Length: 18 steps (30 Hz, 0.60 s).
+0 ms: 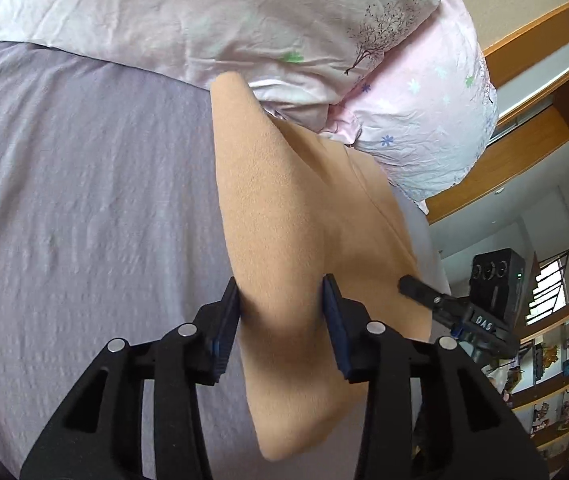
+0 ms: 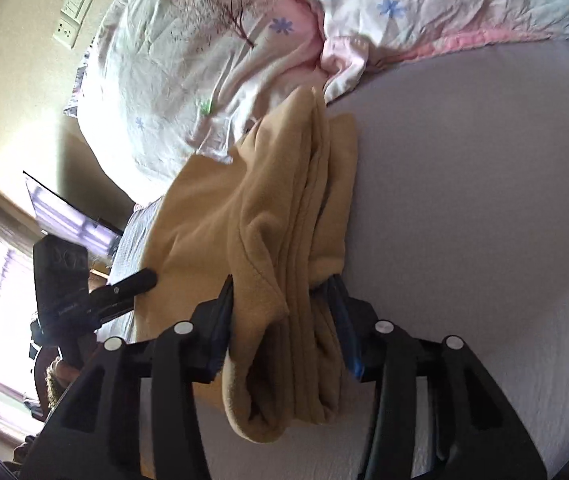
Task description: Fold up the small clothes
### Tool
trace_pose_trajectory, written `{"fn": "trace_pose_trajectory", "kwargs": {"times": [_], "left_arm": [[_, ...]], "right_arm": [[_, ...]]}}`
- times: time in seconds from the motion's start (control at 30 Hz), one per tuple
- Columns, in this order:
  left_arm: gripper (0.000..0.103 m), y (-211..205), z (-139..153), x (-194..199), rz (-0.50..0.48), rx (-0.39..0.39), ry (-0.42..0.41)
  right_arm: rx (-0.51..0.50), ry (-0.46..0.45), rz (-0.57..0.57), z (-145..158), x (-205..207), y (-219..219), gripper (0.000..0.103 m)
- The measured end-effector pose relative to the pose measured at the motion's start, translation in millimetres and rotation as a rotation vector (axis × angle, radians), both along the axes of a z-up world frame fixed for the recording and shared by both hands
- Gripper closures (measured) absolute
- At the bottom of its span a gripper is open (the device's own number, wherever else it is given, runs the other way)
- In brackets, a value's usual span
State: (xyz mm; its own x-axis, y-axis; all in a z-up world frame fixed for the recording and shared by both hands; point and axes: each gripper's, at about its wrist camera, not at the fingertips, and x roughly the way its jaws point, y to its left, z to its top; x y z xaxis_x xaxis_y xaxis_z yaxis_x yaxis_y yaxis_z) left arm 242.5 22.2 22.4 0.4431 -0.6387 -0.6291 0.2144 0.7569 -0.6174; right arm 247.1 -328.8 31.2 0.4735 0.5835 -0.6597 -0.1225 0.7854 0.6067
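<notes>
So we've got the tan fleece point(image 1: 284, 208) pinched at both ends right now, held up over the grey sheet point(image 1: 84, 200) with the floral duvet point(image 1: 244, 20) bunched up just behind it. Our left gripper point(image 1: 280, 312) has its jaws part closed on a single smooth fold, cloth filling the gap between the pads. Our right gripper point(image 2: 280, 312) is clamped on a much thicker wad, looks like several stacked layers of the fleece point(image 2: 276, 208) squeezed between the pads, with a loose lobe hanging down below the jaws. The thing that matters for the next move: the cloth's long axis runs straight away from both sets of jaws toward the duvet, and the far end seems to rest on or near the sheet up by the duvet edge. The two grippers sit close side by side, each one's finger showing in the other's view, so neither is clearly nearer. Our guess is the fold goes down by laying the held edge forward along that axis.
</notes>
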Motion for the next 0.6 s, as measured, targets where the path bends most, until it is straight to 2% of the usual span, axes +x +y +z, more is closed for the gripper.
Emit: {"fn": "trace_pose_trajectory", "kwargs": {"times": [0.03, 0.07, 0.1, 0.13, 0.17, 0.2, 0.3, 0.4, 0.43, 0.5, 0.53, 0.57, 0.6], "left_arm": [[0.062, 4.7, 8.4, -10.6, 0.01, 0.029, -0.047], [0.061, 8.5, 16.0, -19.8, 0.011, 0.049, -0.089], [0.06, 8.7, 25.1, -31.5, 0.0, 0.054, -0.134], [0.051, 6.2, 32.0, -41.8, -0.02, 0.048, -0.166], [0.038, 0.9, 36.4, -50.0, -0.049, 0.039, -0.189], [0.034, -8.9, 38.2, -55.5, -0.076, 0.034, -0.198], [0.032, -36.9, 31.2, -59.7, -0.169, 0.028, -0.173], [0.031, -53.3, 13.8, -55.7, -0.179, 0.126, -0.121], [0.031, -54.8, 10.5, -56.4, -0.188, 0.148, -0.118], [0.031, -53.6, 12.3, -65.1, -0.19, 0.185, -0.142], [0.026, -51.0, 14.6, -71.5, -0.185, 0.211, -0.161], [0.012, -48.0, 16.1, -77.1, -0.164, 0.251, -0.183], [0.006, -44.9, 14.9, -84.6, -0.127, 0.301, -0.204]], "right_arm": [[-0.003, -0.055, -0.034, 14.2, -10.6, -5.0, 0.046], [0.024, -0.11, -0.051, 28.2, -22.3, -9.3, 0.034], [0.066, -0.147, -0.045, 37.9, -32.6, -11.4, 0.028], [0.115, -0.17, -0.017, 44.8, -40.8, -9.8, 0.023], [0.161, -0.175, 0.025, 48.5, -46.2, -3.5, 0.022], [0.195, -0.167, 0.071, 49.2, -49.6, 4.6, 0.022], [0.231, -0.092, 0.139, 36.4, -49.4, 30.0, 0.021], [0.143, 0.012, 0.059, 11.4, -42.4, 33.5, 0.022], [0.139, 0.046, 0.033, 3.4, -43.2, 28.9, 0.029], [0.18, 0.061, 0.016, 0.2, -51.3, 18.5, 0.03], [0.157, 0.037, 0.013, 6.8, -57.4, 18.0, 0.025], [0.111, 0.001, 0.009, 15.7, -66.4, 17.7, 0.018], [0.046, -0.034, -0.005, 22.9, -74.6, 19.6, 0.005]]}}
